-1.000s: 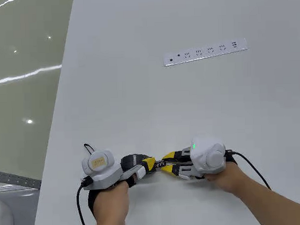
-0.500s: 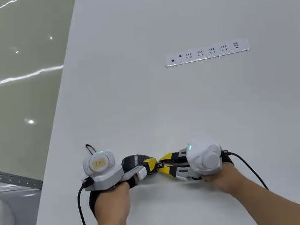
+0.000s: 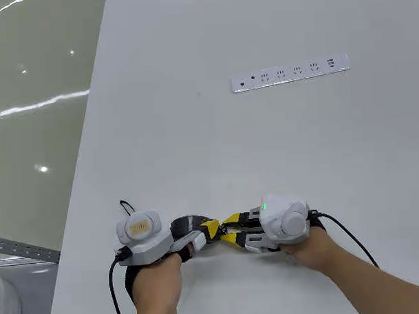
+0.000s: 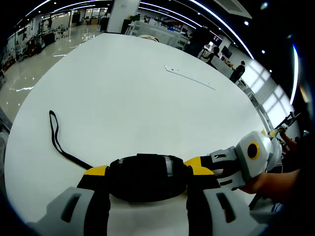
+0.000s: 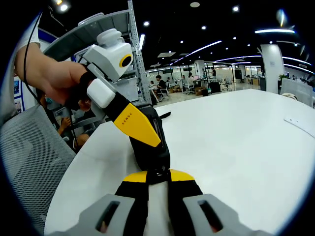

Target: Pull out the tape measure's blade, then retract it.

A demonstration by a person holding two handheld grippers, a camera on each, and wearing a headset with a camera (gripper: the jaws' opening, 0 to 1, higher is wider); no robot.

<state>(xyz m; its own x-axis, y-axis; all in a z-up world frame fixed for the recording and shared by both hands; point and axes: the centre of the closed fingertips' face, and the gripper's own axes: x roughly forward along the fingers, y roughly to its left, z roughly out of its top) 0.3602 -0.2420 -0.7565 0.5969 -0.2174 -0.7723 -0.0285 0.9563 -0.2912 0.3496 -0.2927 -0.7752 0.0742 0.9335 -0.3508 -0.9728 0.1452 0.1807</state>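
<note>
My left gripper (image 3: pixel 198 231) is shut on a black tape measure (image 3: pixel 188 225), just above the white table. In the left gripper view the case (image 4: pixel 146 176) sits crosswise between the yellow-tipped jaws, and its black wrist strap (image 4: pixel 58 139) trails off on the table. My right gripper (image 3: pixel 228 229) faces it from the right. Its jaws are closed on the blade's end (image 5: pixel 158 173) right at the case's mouth (image 5: pixel 151 147). Almost no blade shows between the two grippers. The left gripper's yellow finger (image 5: pixel 139 125) lies along the case.
A white power strip (image 3: pixel 289 72) lies flat at the far side of the table (image 3: pixel 194 116). The table's left edge drops to a glossy floor (image 3: pixel 35 101). Each gripper trails a black cable (image 3: pixel 346 228) toward the person. A grey mesh chair (image 5: pixel 29 162) stands near.
My right gripper has moved a little left toward the tape measure, closing the short gap where a bit of blade showed. The left gripper has held still.
</note>
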